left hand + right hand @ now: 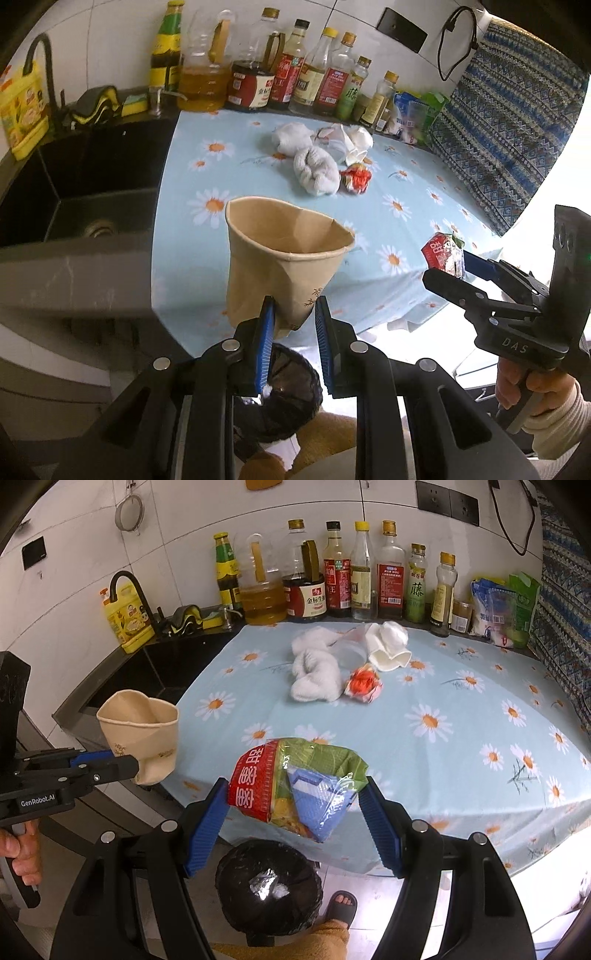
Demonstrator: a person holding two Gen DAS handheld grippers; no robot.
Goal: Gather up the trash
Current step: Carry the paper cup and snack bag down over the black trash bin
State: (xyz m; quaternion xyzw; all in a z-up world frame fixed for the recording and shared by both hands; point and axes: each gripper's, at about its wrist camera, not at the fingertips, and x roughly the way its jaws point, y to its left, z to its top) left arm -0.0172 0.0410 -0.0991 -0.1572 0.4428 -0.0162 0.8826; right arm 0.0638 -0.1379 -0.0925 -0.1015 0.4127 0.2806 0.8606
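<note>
A crushed paper cup [284, 258] is pinched at its base by the left gripper [293, 321]. A snack wrapper [295, 782] is clamped in the right gripper [295, 812]. Both are held above the near table [461, 760] edge, over a black-lined bin [267, 882].

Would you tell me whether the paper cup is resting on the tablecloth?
Apart: the right wrist view shows the paper cup held aloft beside the tablecloth.

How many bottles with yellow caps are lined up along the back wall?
5, all toward the row's right end, though the leftmost one's cap looks more golden; none seems hidden.
</note>
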